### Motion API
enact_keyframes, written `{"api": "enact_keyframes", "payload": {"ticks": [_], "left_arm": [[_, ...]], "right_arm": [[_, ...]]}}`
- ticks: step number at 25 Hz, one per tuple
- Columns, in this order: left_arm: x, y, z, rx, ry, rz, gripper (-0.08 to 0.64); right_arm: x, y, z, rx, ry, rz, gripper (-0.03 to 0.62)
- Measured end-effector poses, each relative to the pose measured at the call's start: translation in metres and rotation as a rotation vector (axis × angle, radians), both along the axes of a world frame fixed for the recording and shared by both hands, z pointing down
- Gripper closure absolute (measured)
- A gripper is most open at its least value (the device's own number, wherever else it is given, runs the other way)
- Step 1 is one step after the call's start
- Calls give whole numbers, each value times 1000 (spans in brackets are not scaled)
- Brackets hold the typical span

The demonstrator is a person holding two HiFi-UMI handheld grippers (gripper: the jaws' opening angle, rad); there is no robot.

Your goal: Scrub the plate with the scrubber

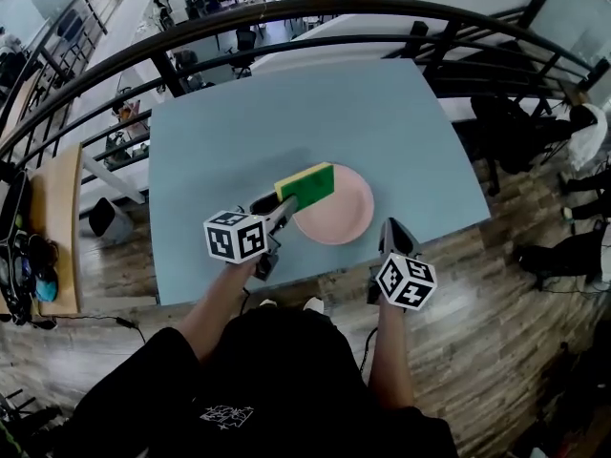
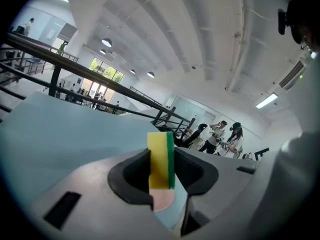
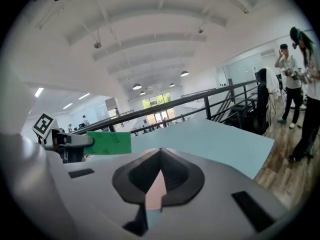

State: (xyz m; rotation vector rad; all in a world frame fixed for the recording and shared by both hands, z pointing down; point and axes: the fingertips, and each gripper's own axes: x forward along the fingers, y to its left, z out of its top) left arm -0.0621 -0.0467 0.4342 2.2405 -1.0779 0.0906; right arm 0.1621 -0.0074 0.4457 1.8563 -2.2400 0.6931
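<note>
Pink plate (image 1: 339, 219), seemingly flat, on table (image 1: 248, 141)

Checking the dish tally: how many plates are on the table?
1. The pink plate lies on the blue table near its front edge, its far-left rim overlapped in the head view by the scrubber that the left tool holds. No other seems hidden.

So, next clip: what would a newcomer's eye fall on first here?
First comes the yellow and green scrubber, clamped in the left gripper and, in the head view, overlapping the left rim of the pink plate. The plate lies near the front edge of the pale blue table. The right gripper, jaws together, is just right of the plate.
</note>
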Motion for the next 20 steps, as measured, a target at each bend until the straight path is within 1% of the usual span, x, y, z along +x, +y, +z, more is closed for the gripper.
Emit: {"api": "enact_keyframes", "payload": {"ticks": [4, 10, 15, 20], "left_arm": [[-25, -1, -21, 65, -30, -5, 428], [-61, -7, -56, 134, -2, -22, 428], [-89, -9, -79, 215, -36, -31, 428], [-100, -13, -109, 318, -83, -16, 428]], "right_arm": [[-12, 6, -31, 55, 28, 6, 586], [-25, 17, -67, 121, 57, 31, 586], [-34, 32, -90, 167, 98, 62, 586], [-32, 39, -117, 219, 123, 86, 586]]}}
